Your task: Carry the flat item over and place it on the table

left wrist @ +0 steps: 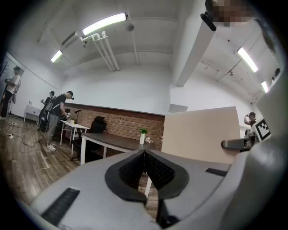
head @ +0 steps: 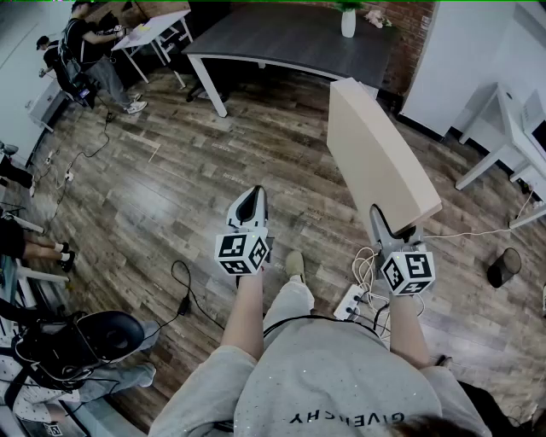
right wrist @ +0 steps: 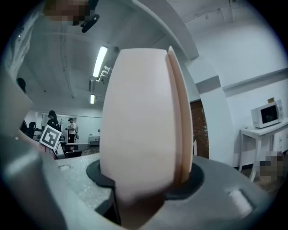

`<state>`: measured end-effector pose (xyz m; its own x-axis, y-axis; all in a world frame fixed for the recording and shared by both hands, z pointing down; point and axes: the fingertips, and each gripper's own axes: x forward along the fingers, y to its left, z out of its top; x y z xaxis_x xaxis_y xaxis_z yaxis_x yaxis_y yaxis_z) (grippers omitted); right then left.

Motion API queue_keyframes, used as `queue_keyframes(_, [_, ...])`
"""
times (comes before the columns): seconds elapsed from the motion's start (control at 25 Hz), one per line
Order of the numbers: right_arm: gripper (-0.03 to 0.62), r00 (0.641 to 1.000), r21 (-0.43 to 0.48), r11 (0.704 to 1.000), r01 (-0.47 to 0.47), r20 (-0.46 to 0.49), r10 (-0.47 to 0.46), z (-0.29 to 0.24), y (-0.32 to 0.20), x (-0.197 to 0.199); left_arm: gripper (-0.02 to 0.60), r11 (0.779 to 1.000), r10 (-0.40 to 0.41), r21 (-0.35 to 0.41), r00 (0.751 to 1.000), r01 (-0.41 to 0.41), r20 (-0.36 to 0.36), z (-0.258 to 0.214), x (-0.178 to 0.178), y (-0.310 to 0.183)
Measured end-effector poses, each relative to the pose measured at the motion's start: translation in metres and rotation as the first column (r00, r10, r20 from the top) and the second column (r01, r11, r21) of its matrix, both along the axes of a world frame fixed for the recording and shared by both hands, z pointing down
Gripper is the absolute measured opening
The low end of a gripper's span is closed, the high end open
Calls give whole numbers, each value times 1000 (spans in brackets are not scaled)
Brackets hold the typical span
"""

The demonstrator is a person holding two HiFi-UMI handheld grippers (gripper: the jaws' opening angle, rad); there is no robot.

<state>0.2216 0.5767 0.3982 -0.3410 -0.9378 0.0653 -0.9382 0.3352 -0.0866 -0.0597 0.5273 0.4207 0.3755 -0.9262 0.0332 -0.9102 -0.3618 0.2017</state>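
Observation:
A long beige flat board [head: 375, 154] stands on edge above the wooden floor, with my right gripper [head: 394, 229] shut on its near end. In the right gripper view the board [right wrist: 144, 126] fills the space between the jaws of that gripper [right wrist: 144, 179]. My left gripper [head: 250, 201] is shut with nothing in it and hovers to the left of the board, apart from it. The left gripper view shows its closed tips [left wrist: 145, 155], the board [left wrist: 200, 134] at the right, and the dark table [left wrist: 112, 141] ahead. That dark table [head: 281, 38] stands at the far side of the room.
A white vase with a plant [head: 348, 21] sits on the dark table's far right. White desks [head: 512, 128] stand at the right and a black bin [head: 504, 266] below them. A power strip with cables [head: 351, 300] lies by my feet. People [head: 85, 51] stand at the back left.

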Motion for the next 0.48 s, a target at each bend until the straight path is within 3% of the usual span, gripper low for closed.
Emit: queue_keyframes(0.48, [262, 994, -13, 997, -72, 86, 73, 6, -118, -24, -2, 999, 38, -23, 999, -38, 19, 5, -37, -113])
